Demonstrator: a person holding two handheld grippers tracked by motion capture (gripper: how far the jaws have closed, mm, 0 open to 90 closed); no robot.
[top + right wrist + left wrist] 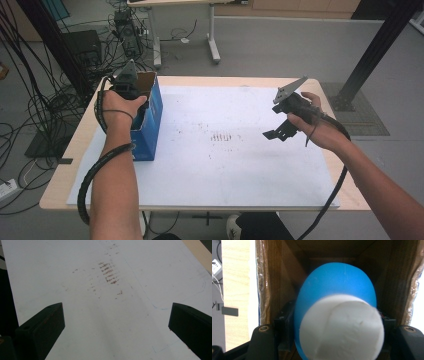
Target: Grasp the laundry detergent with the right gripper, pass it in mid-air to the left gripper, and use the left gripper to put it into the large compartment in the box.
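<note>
The left hand-held gripper [126,84] sits at the open top of a tall blue cardboard box [150,120] that stands near the left edge of the pale wooden counter [65,165]. In the left gripper view its jaws are clamped on a smooth blue rounded object with a flat white end [337,315], and the brown inner walls of the box rise on both sides of it, so the object is inside the box mouth, with its white end facing the camera. The right hand-held gripper [280,131] hangs above the right part of the white sheet [225,175] that covers the counter. Its jaws stand wide apart with nothing between them. Below them lie faint brown smudges [108,272] on the sheet.
</note>
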